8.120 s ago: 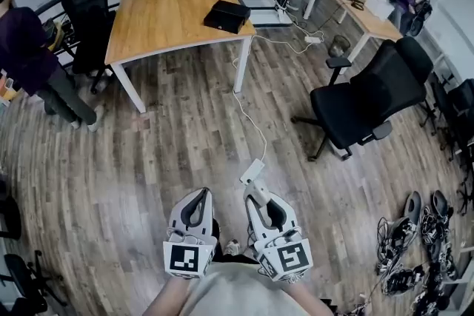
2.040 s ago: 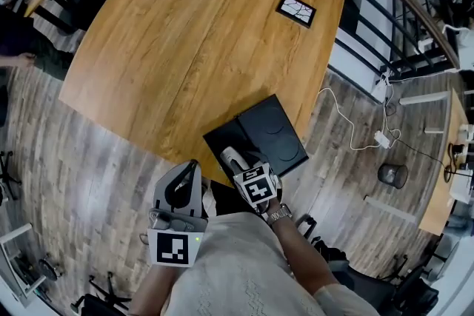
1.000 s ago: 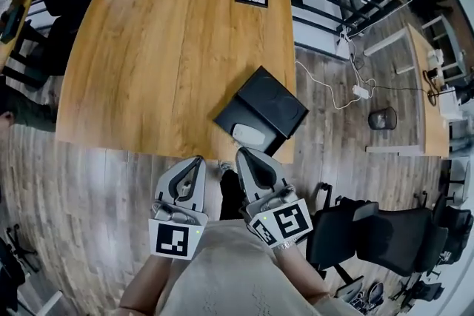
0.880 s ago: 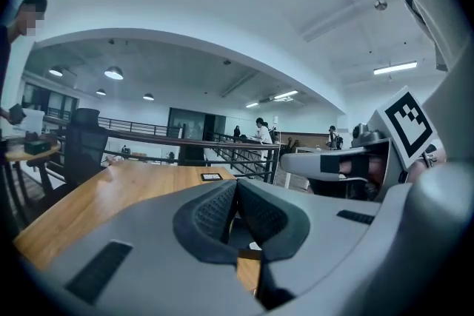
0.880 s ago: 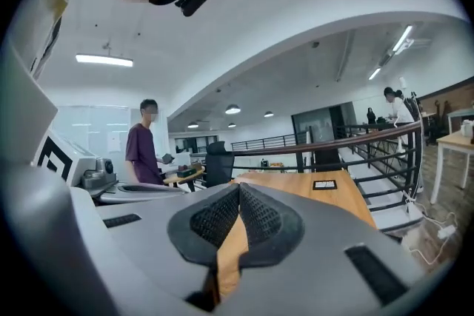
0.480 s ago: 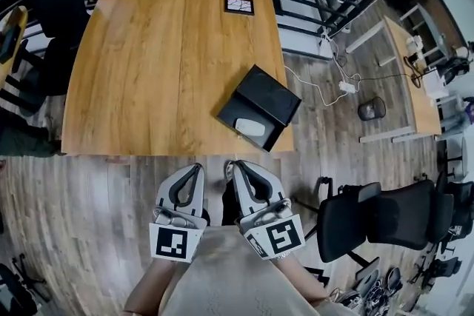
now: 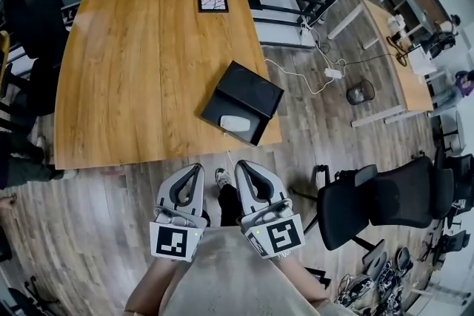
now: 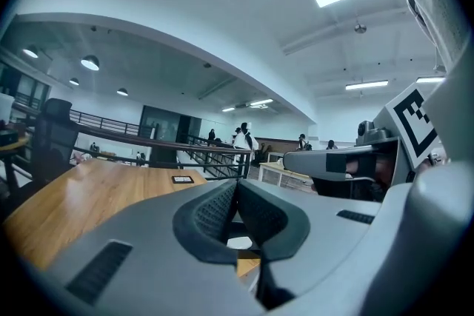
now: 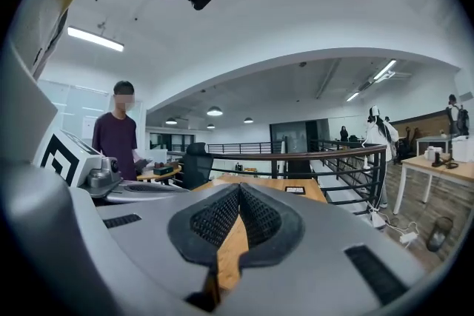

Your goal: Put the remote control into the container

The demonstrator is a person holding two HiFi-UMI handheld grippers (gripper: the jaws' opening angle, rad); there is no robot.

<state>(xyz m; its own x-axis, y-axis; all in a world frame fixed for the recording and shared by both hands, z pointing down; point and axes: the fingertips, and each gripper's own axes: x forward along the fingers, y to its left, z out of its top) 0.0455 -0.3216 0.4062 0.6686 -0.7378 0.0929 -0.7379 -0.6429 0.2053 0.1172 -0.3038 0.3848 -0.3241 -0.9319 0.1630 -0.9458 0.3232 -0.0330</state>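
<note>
The white oval remote control (image 7: 235,123) is lying inside the black rectangular container (image 7: 252,89), in the end nearest the person. The container is sitting at an angle on the near right corner of the honey-coloured wooden table (image 7: 126,78), with its near corner reaching the table's edge. A small dark-framed card (image 7: 213,4) is lying flat near the far edge, well apart from the container.

Both tools are hanging over the grey plank floor (image 7: 89,233), short of the table's near edge and close to the person's body. The left hand-held gripper (image 7: 195,169) is fully closed: its ribbed black pads (image 8: 215,211) are meeting at the tips with nothing between them. The right hand-held gripper (image 7: 242,166) is closed the same way – its pads (image 9: 218,222) are pressing tip to tip, empty. The two are pointing side by side toward the table. A black office chair (image 7: 374,196) is standing on the floor to the right.
</note>
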